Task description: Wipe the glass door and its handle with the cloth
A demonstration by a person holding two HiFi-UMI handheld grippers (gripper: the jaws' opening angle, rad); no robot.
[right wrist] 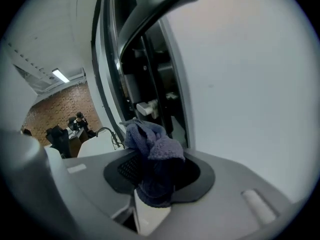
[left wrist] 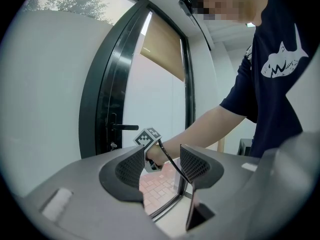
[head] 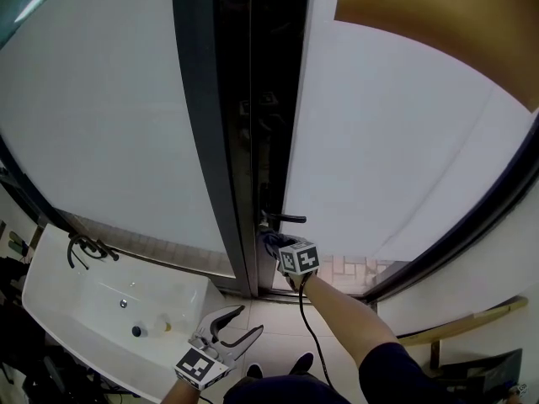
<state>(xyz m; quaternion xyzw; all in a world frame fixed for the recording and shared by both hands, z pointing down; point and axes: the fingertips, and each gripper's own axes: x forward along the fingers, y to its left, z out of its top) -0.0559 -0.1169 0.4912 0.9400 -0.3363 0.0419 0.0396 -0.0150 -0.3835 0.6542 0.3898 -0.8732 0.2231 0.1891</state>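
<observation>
The right gripper has its jaws clamped on the blue cloth, which bunches up out of them. The dark handle juts out just above the jaws, and the frosted glass door stands just to their right. The left gripper holds its jaws apart with nothing between them; ahead of them are the person's forearm and the door.

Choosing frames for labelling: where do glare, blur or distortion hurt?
Head view: fisheye bows the door frame; the glass is washed-out white. Left gripper view: handle small but sharp. Right gripper view: handle looms blurred overhead, cloth crisp.
</observation>
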